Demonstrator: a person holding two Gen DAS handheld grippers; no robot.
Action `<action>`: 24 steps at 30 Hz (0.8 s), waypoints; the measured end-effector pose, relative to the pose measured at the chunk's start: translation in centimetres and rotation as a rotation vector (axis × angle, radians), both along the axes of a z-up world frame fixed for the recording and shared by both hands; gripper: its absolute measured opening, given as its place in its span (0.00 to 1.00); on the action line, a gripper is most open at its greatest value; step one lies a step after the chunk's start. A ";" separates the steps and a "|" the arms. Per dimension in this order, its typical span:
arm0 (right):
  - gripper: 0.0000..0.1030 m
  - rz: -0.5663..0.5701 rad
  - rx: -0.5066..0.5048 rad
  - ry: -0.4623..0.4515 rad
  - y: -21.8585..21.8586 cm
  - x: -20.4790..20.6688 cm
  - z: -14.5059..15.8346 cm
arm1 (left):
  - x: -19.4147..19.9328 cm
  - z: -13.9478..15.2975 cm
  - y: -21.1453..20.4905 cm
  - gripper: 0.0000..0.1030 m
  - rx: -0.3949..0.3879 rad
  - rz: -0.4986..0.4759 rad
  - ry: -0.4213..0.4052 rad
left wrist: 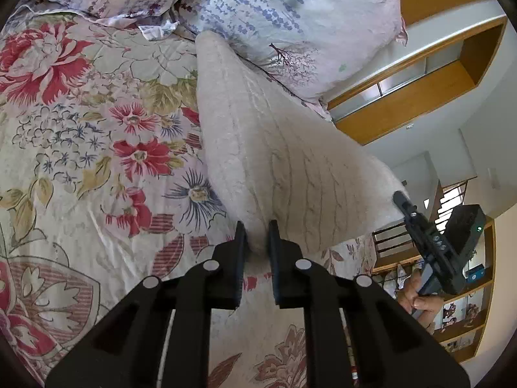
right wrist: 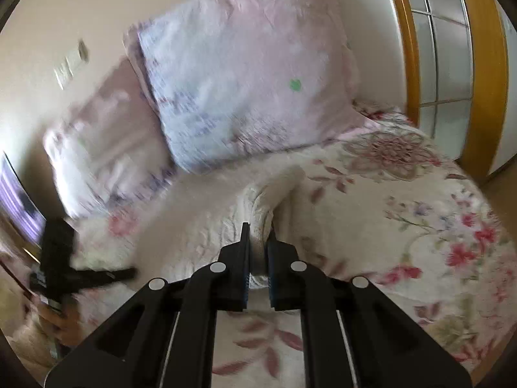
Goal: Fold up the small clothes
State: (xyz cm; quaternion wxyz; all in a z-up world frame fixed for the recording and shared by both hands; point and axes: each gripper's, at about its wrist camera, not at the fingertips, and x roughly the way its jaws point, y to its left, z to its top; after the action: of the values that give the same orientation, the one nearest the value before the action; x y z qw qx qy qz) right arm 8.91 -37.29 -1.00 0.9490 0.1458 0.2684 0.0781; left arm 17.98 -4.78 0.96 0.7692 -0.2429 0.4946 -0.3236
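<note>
A small white textured garment (left wrist: 258,148) hangs stretched above the floral bedspread (left wrist: 80,129). My left gripper (left wrist: 257,229) is shut on one corner of it. My right gripper (right wrist: 258,231) is shut on another corner of the same garment (right wrist: 206,226), which bunches between the pads. In the left wrist view the right gripper (left wrist: 400,199) shows at the right, holding the cloth's far edge. In the blurred right wrist view the left gripper (right wrist: 129,273) shows at the left, at the garment's other end. The cloth's far tip rests near the pillows.
Two lavender-print pillows (left wrist: 290,16) lie at the head of the bed, also in the right wrist view (right wrist: 242,74). A wood-framed wardrobe (right wrist: 452,64) stands beside the bed. Shelves (left wrist: 468,307) and a window lie beyond the bed edge.
</note>
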 end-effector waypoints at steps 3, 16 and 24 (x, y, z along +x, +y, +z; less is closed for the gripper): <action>0.09 -0.039 -0.020 0.159 -0.5 1.9 -4.3 | -0.2 -0.6 0.0 0.12 0.010 -0.003 0.009; 0.50 0.033 0.333 0.171 -4.1 4.6 -4.3 | 1.2 -0.4 0.5 0.51 -0.036 0.029 0.048; 0.36 0.033 0.415 0.238 -4.1 11.0 -4.8 | 3.4 -1.1 0.1 0.55 -0.032 0.065 0.094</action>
State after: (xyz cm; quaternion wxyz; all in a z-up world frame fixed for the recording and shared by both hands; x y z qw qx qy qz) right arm 19.90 -41.44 -5.81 0.8590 0.3415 0.3588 0.1296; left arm 21.34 -4.69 -0.11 0.7513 -0.2861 0.5166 -0.2945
